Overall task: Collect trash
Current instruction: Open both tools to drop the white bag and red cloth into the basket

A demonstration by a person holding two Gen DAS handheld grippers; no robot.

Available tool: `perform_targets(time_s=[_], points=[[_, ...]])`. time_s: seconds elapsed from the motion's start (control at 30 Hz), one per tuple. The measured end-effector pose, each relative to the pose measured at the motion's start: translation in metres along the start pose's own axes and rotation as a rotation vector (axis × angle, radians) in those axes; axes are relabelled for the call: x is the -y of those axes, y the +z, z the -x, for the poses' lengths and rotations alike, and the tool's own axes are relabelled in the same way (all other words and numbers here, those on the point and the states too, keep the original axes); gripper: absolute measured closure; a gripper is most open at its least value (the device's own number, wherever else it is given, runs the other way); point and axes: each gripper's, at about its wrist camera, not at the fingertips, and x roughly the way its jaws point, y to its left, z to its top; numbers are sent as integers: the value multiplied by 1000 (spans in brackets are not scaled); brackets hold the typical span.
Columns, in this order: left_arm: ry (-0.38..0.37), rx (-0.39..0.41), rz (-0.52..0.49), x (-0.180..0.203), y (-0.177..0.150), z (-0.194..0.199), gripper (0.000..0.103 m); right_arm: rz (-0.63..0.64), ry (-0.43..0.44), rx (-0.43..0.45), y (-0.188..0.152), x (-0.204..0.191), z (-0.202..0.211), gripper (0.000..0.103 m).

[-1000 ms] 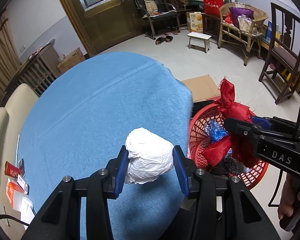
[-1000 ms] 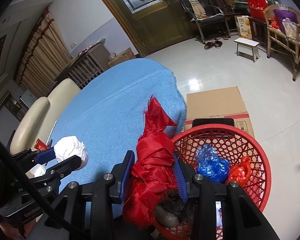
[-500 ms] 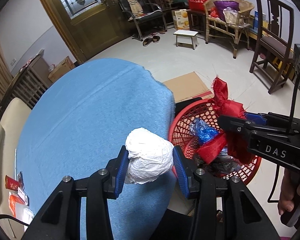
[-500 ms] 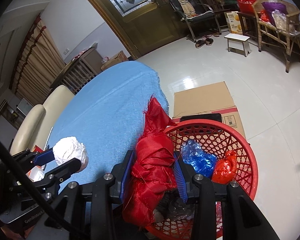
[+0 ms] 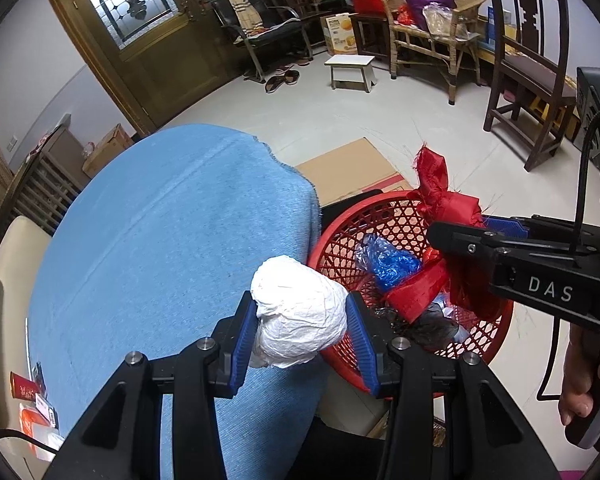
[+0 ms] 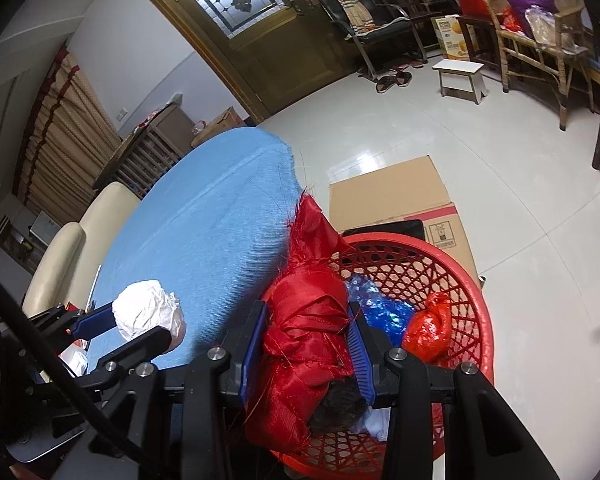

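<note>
Left gripper (image 5: pixel 300 322): clamped on white paper wad (image 5: pixel 298 316) at table (image 5: pixel 160 240) edge. Right gripper (image 6: pixel 312 344): clamped on red cloth bundle (image 6: pixel 308 340) over red basket (image 6: pixel 468 300); only right view shows small red bag (image 6: pixel 428 334).

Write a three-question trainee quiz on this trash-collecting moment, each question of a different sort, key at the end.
1. True or false: the left gripper is clamped on a white crumpled wad.
2. What does the right gripper hold? A) a blue plastic bag B) a red cloth bundle C) nothing
3. Fill in: the blue plastic bag lies inside the red ____.

Key:
1. True.
2. B, the red cloth bundle, hanging at the basket's near rim.
3. Basket, on the floor beside the blue-covered table.
</note>
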Motion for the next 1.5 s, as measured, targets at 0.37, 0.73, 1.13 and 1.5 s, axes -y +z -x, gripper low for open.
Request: perform_targets(time_s=[0.37, 0.73, 1.13, 1.5], points=[[-27, -10, -25, 10, 2, -8, 56, -30, -3, -7, -2, 12, 0, 61], [-66, -24, -33, 18, 4, -20, 56, -62, -17, -10, -2, 21, 3, 60], [-242, -51, 20, 16, 2, -31, 49, -87, -31, -26, -4, 27, 2, 60], [-190, 26, -4, 12, 1, -14, 38, -104, -29, -43, -4, 25, 0, 52]])
